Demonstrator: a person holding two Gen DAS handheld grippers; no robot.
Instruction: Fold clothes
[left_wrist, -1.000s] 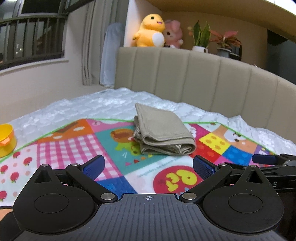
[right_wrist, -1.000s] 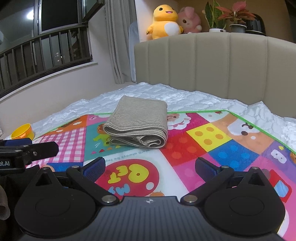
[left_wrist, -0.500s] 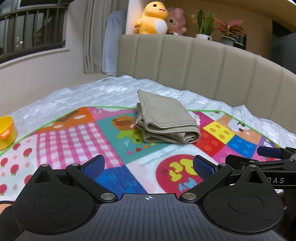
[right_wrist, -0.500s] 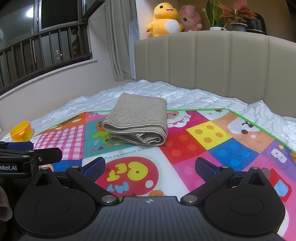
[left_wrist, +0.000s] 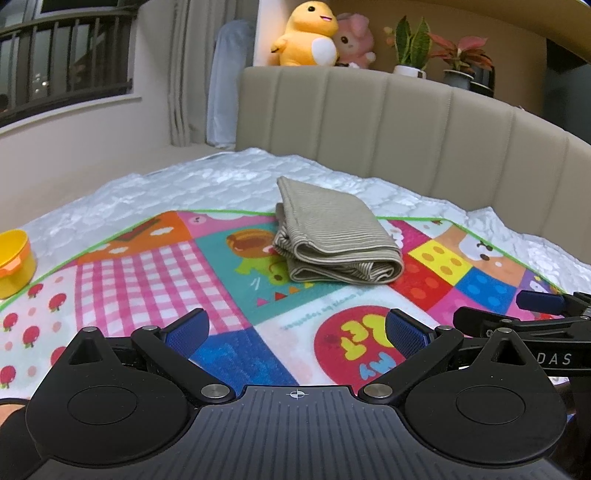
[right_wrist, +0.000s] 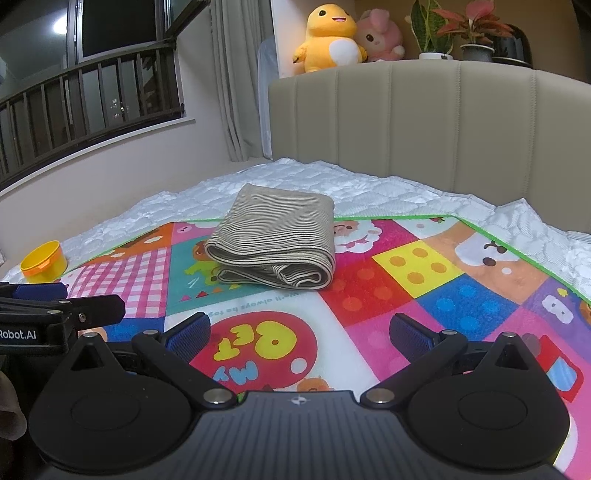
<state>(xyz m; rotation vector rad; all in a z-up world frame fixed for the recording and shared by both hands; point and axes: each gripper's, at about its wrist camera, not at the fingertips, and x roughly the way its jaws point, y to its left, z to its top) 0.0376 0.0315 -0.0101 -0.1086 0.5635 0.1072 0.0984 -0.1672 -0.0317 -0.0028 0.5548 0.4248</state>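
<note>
A folded beige striped garment (left_wrist: 332, 236) lies on the colourful play mat (left_wrist: 147, 273) on the bed; it also shows in the right wrist view (right_wrist: 273, 240). My left gripper (left_wrist: 295, 328) is open and empty, held back from the garment above the mat's near part. My right gripper (right_wrist: 299, 332) is open and empty too, also short of the garment. The right gripper shows at the right edge of the left wrist view (left_wrist: 524, 314), and the left gripper at the left edge of the right wrist view (right_wrist: 55, 306).
A yellow cup (left_wrist: 14, 262) sits at the mat's left edge, also in the right wrist view (right_wrist: 42, 260). A padded beige headboard (left_wrist: 406, 122) rises behind the bed, with plush toys (left_wrist: 306, 37) and potted plants (left_wrist: 410, 48) on the ledge above.
Both grippers have drawn slightly back and up from the folded garment; the view has shifted a little. Both stay open. The garment has not moved.
</note>
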